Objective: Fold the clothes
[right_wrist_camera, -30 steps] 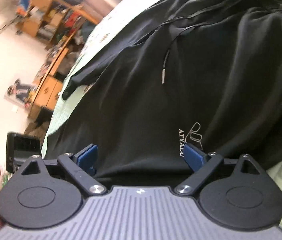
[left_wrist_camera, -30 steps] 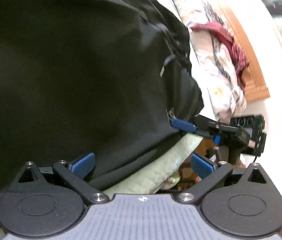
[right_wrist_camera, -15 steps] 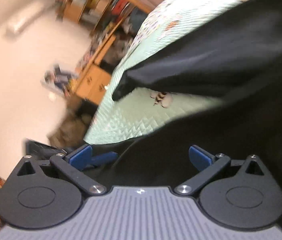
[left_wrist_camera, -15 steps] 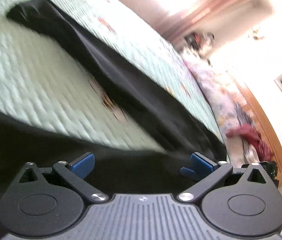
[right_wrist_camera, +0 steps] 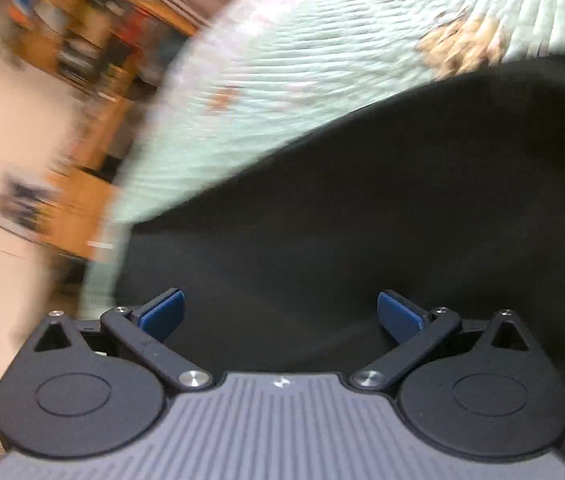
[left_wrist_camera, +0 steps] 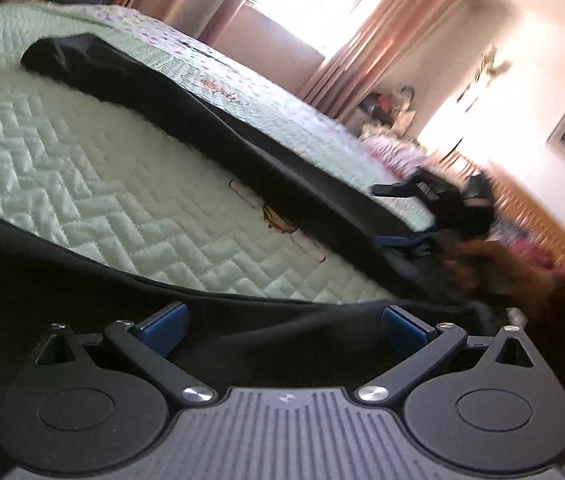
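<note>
Black trousers lie spread on a mint-green quilted bed. One leg runs diagonally across the quilt in the left wrist view. The other leg lies under my left gripper, which is open and has nothing between its blue pads. At the right, blurred, my right gripper hovers by the far leg with its fingers apart. In the right wrist view, also blurred, my right gripper stands wide open just above black trouser cloth, gripping nothing, with the quilt beyond.
A window with pink curtains is behind the bed. A wooden headboard with red clothes is at the right. Wooden shelves and drawers stand past the bed's edge in the right wrist view.
Both cameras have swept off the waist and logo part of the trousers and along the legs. The left view has turned to look across the bed. Both grippers stay open.
</note>
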A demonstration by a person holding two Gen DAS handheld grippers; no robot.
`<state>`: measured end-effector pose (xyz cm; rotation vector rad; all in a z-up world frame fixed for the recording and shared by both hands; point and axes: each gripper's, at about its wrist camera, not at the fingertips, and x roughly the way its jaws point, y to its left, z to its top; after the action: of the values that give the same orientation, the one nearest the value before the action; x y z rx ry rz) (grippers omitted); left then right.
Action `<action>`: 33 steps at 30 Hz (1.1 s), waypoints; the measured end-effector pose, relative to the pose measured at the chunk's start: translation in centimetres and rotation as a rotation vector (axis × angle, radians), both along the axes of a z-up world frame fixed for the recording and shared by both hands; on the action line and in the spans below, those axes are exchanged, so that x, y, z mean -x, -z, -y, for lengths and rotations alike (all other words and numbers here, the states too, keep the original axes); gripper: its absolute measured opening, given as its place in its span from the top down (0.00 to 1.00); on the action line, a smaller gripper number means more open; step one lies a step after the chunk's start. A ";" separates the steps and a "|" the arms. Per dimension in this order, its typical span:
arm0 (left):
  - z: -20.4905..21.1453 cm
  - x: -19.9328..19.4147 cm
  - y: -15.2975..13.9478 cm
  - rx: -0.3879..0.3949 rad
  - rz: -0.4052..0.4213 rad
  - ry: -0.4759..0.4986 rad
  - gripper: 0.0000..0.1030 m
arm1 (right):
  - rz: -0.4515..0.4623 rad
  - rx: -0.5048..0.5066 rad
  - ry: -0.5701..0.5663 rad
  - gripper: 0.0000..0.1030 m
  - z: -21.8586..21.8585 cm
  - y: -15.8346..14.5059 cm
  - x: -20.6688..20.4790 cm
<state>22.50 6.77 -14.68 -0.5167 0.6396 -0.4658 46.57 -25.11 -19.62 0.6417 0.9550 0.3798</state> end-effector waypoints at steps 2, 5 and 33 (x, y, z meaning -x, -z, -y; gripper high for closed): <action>-0.3 -0.2 0.7 0.065 0.008 0.003 0.01 | 0.053 0.080 0.021 0.03 -0.3 -0.6 -2.3; 0.0 -0.5 1.5 0.111 0.017 0.007 0.01 | 0.210 0.204 -0.093 0.03 -2.6 -3.3 -4.5; -1.5 0.1 2.4 0.212 0.048 0.025 0.01 | 0.491 1.622 -0.772 1.00 -14.5 0.9 -4.0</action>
<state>22.38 8.24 -17.06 -0.6964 0.5542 -0.5710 50.54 -10.59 -20.55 -1.2762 0.7010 0.2857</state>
